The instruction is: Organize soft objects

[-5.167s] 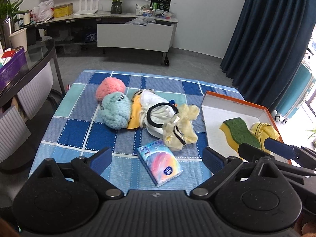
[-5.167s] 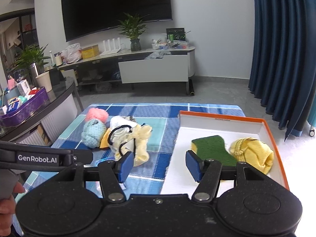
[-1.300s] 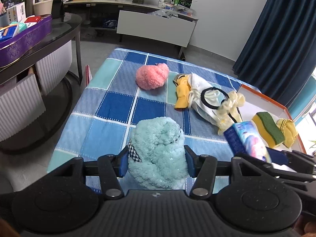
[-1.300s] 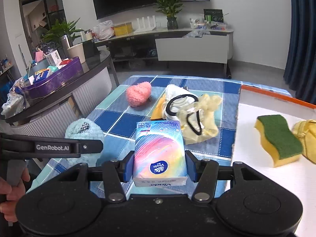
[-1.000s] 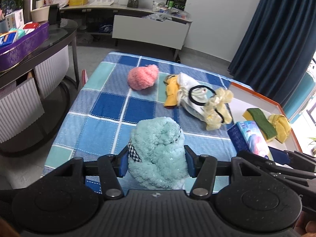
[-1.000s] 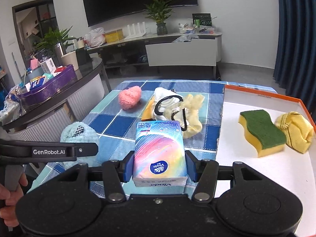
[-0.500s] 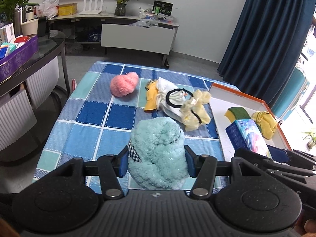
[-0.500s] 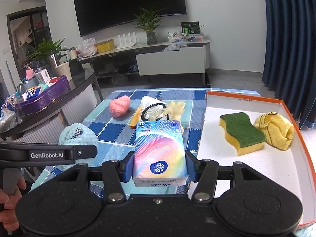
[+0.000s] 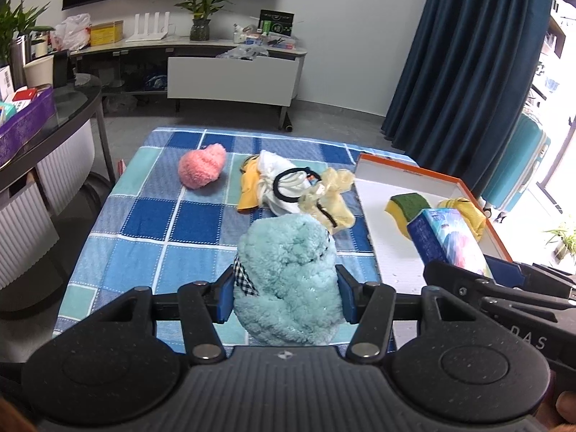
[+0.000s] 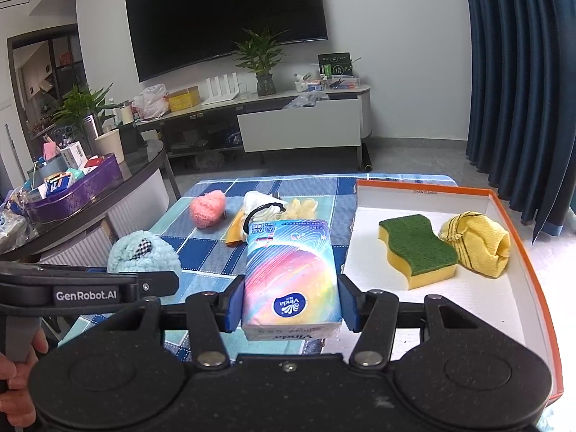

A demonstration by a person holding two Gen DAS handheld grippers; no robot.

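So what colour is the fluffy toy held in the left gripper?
Light teal fluffy toy, with a black-and-white checked patch; it shows best in the left wrist view.

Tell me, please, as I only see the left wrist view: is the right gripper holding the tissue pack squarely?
Observer: Yes, the right gripper is shut on the tissue pack, one pad on each long side.
Operator: Is there bare tray floor nearby?
Observer: Yes, the tray is bare in front of the sponge.
Operator: Where is the yellow cloth that the pack half hides?
Observer: The yellow cloth lies right of the sponge, near the tray's right wall.
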